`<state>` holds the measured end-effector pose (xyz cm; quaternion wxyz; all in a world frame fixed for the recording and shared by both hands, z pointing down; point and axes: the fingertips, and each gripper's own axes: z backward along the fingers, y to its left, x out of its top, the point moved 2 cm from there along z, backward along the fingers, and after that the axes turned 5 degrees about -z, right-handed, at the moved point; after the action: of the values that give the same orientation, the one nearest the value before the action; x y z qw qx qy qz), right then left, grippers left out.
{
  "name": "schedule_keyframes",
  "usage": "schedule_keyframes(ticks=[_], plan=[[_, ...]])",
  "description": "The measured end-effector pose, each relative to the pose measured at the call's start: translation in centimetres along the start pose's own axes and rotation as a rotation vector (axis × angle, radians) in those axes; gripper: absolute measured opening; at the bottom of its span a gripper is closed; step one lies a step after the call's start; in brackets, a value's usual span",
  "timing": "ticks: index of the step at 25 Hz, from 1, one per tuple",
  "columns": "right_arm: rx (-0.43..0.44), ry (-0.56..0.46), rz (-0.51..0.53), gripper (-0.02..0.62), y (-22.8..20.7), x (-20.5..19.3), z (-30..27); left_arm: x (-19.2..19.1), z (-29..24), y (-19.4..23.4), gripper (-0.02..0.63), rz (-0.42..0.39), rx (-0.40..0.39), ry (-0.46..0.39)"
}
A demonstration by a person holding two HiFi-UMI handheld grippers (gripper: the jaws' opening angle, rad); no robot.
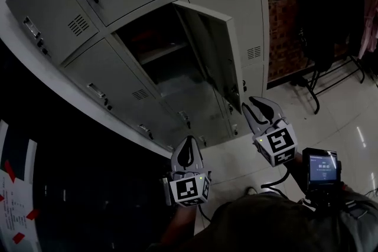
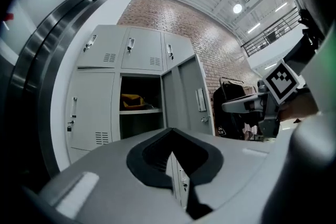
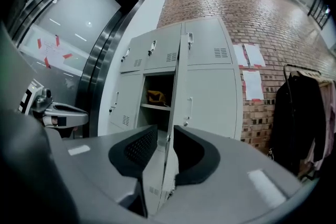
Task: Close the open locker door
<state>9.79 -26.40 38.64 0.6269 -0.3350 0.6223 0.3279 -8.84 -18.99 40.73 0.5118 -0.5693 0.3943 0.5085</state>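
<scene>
The grey locker block has one open compartment [image 1: 155,59], and its door [image 1: 215,50] swings out to the right. A yellow thing [image 2: 131,99] lies on the shelf inside. My right gripper [image 1: 255,108] hovers by the door's lower free corner, open a little with nothing between its jaws. In the right gripper view [image 3: 164,149] the door's edge [image 3: 176,86] lines up with the gap, some way off. My left gripper [image 1: 188,143] is lower and to the left, in front of the bottom lockers. Its jaws [image 2: 171,152] are shut and empty.
A clothes rack with a dark coat [image 1: 322,9] stands to the right, before a brick wall [image 1: 282,15] with papers [image 3: 252,68] on it. A small device with a lit screen [image 1: 321,169] sits by my right arm. A dark curved metal frame [image 2: 50,113] borders the lockers on the left.
</scene>
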Motion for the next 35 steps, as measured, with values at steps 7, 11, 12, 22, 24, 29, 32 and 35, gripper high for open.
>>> schedule_keyframes(ticks=[7,11,12,22,24,29,32,35], plan=[[0.063,0.002,0.027,0.249,-2.6,1.2,-4.5,-0.1,-3.3,1.3,0.002,-0.010,-0.013,-0.010],[0.105,0.007,0.034,0.261,-2.8,1.7,-6.5,0.0,-4.1,2.2,0.002,-0.011,-0.010,-0.015],[0.117,0.004,0.038,0.259,-2.7,1.9,-6.9,0.0,-4.3,2.5,0.002,-0.011,-0.006,-0.016],[0.196,-0.030,0.053,0.162,-1.9,3.0,-8.6,-0.2,-4.4,3.1,0.002,-0.021,0.044,-0.006],[0.219,-0.034,0.053,0.157,-1.4,3.0,-8.5,-0.2,-4.0,3.0,0.002,-0.025,0.058,-0.004],[0.276,-0.040,0.045,0.167,0.4,3.0,-8.4,-0.5,-2.9,3.0,0.002,-0.033,0.094,0.008],[0.314,-0.041,0.040,0.175,1.6,3.0,-8.4,-0.3,-2.1,3.2,0.002,-0.036,0.118,0.015],[0.342,-0.042,0.033,0.179,3.0,3.0,-8.6,-0.2,-1.4,3.9,0.002,-0.040,0.138,0.015]])
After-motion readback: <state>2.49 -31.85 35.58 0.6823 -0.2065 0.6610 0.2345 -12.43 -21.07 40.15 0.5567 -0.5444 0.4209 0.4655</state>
